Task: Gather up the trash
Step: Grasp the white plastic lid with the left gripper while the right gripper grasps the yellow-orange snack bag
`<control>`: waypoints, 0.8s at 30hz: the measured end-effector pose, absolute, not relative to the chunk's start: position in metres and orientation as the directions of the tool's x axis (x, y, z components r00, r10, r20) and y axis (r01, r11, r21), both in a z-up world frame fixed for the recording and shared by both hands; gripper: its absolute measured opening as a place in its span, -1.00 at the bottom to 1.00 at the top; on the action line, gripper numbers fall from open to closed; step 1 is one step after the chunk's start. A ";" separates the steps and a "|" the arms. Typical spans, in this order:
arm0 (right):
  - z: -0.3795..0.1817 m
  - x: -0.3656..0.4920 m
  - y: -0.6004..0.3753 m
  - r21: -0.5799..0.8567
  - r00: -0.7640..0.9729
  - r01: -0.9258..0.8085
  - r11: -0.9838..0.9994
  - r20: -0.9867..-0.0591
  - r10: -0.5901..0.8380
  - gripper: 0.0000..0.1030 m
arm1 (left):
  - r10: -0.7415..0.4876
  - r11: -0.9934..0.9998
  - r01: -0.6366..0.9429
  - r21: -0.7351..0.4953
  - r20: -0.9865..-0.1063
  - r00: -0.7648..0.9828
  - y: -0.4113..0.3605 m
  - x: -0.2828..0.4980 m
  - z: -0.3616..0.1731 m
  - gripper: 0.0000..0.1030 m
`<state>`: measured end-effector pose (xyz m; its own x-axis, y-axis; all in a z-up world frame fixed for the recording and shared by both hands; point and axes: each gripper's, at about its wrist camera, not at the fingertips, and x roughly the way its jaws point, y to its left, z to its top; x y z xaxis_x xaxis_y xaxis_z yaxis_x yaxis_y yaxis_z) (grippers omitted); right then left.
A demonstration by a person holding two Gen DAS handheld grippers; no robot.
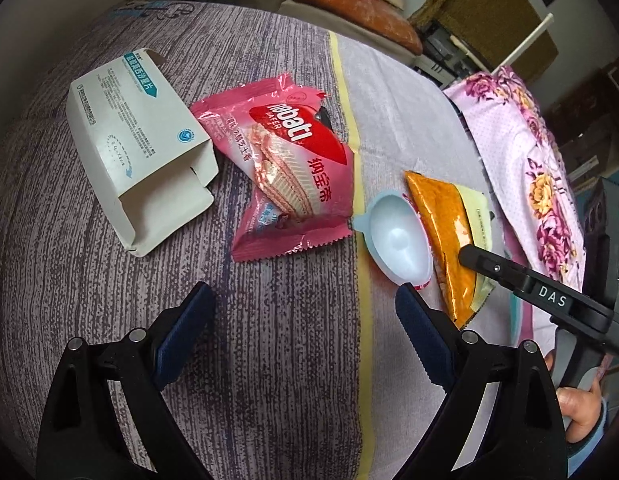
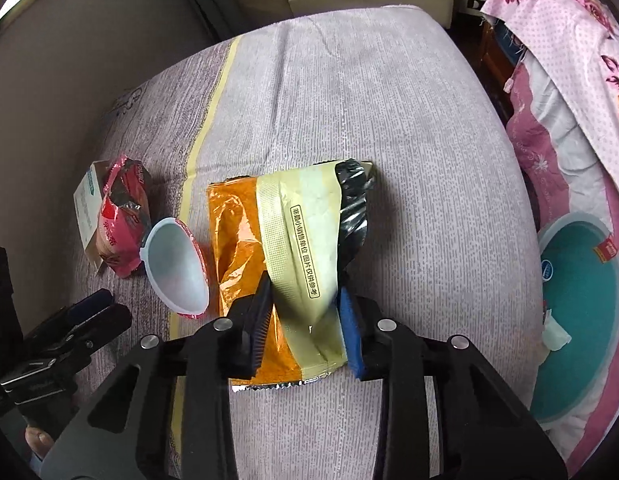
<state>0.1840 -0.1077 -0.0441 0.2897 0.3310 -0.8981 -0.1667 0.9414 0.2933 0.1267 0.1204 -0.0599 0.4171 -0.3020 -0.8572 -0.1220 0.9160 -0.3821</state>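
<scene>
Orange and pale yellow foil, the empty snack packet [image 2: 293,264] lies flat on the striped bedcover [image 2: 389,120], near the edge closest to the camera. The right claw [image 2: 305,320] has pinched in on its near end: both pads press the foil, which buckles up into a ridge between them, so the grip looks made. No earlier view is there to compare. Taking it by the end rather than the middle probably lets the packet hang free once lifted.

Just to the packet's left, touching its edge, a small pale blue plastic cup [image 1: 397,236] lies tipped on its side. Beyond that a pink wafer wrapper [image 1: 293,176] rests crumpled, its corner against an opened white medicine carton [image 1: 137,152] lying with its flap spread. All of this reads as litter yet to be gathered.

The left claw [image 1: 305,332] hovers over bare bedcover with its jaws wide apart and nothing between them, nearest to the cup and the wrapper, so either seems a fair next pick.

At the bed's right side, below a floral cloth [image 2: 569,40], sits a teal basin [image 2: 581,312], a likely place for the trash, though that is a guess.
</scene>
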 end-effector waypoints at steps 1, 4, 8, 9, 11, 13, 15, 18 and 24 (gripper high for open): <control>-0.042 0.182 -0.109 0.296 0.295 -0.170 0.940 -0.895 0.336 -0.46 | -0.304 0.915 -0.122 -0.384 -0.856 0.418 0.116 0.129 -0.059 0.80; -0.033 0.178 -0.119 0.295 0.326 -0.158 0.942 -0.885 0.332 -0.47 | -0.306 0.914 -0.118 -0.388 -0.852 0.425 0.104 0.133 -0.057 0.80; -0.026 0.176 -0.139 0.294 0.358 -0.118 0.949 -0.878 0.317 -0.46 | -0.307 0.914 -0.118 -0.389 -0.851 0.427 0.087 0.143 -0.057 0.53; -0.025 0.176 -0.146 0.297 0.364 -0.109 0.949 -0.876 0.316 -0.46 | -0.309 0.911 -0.123 -0.393 -0.850 0.426 0.083 0.145 -0.058 0.48; -0.024 0.174 -0.157 0.307 0.369 -0.099 0.947 -0.872 0.321 -0.46 | -0.299 0.912 -0.137 -0.386 -0.855 0.423 0.077 0.151 -0.060 0.35; -0.022 0.171 -0.167 0.306 0.382 -0.090 0.948 -0.868 0.317 -0.46 | -0.282 0.915 -0.149 -0.375 -0.859 0.428 0.072 0.156 -0.061 0.18; -0.022 0.169 -0.176 0.306 0.392 -0.082 0.948 -0.865 0.313 -0.46 | -0.259 0.923 -0.153 -0.354 -0.864 0.432 0.066 0.161 -0.061 0.06; -0.022 0.167 -0.188 0.310 0.401 -0.057 0.949 -0.863 0.306 -0.43 | -0.242 0.934 -0.141 -0.328 -0.871 0.428 0.058 0.165 -0.063 -0.35; -0.021 0.158 -0.206 0.326 0.425 -0.040 0.945 -0.850 0.311 -0.43 | -0.227 0.960 -0.059 -0.275 -0.883 0.410 0.035 0.160 -0.063 -0.86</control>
